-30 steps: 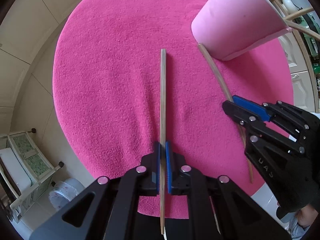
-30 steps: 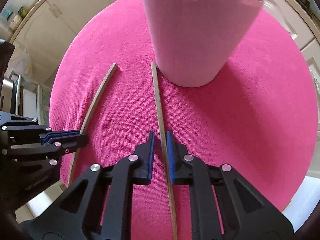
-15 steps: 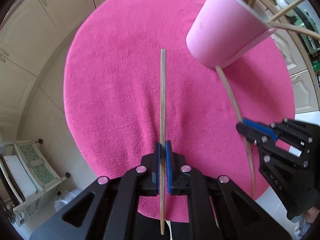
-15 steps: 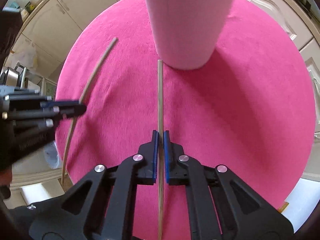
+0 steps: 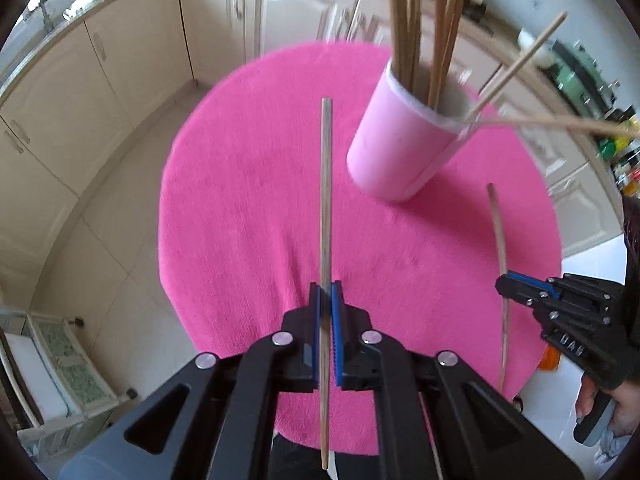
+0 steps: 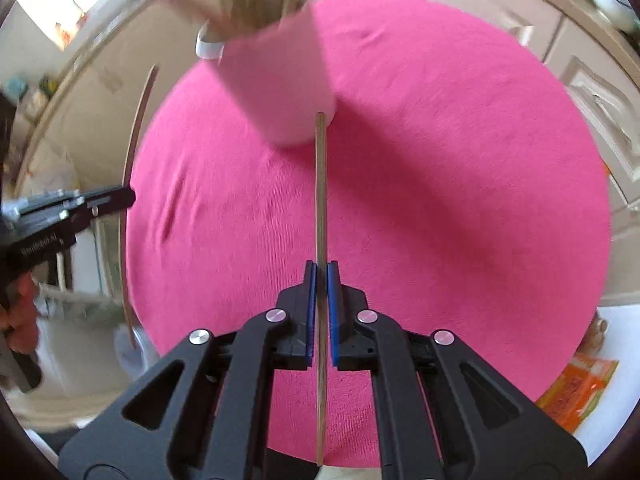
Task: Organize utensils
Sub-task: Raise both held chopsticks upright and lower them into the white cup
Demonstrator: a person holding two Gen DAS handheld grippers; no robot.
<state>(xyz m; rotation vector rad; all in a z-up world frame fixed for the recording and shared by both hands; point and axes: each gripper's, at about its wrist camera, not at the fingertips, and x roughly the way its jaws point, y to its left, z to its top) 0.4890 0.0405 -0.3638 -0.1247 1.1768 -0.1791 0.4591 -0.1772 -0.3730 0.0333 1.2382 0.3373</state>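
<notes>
My left jaws (image 5: 327,308) pinch one thin wooden stick (image 5: 326,208), my right jaws (image 6: 321,288) pinch another thin wooden stick (image 6: 321,200), both above the round pink cloth (image 5: 248,208) near the pink cup (image 5: 396,152) of sticks

Cup (image 5: 400,152) on mat (image 5: 248,208), sticks (image 5: 416,28) inside

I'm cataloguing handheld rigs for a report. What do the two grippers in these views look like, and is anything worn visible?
Both match: the left gripper and right gripper are black plastic, with angular fingers pierced by triangular cut-outs, silver round pivot pins and blue ribbed pads. Seen side-on, the right gripper carries raised lettering and a grey handle; the left bears white lettering, too blurred to read. A dark sleeve shows at the frame edge.
</notes>
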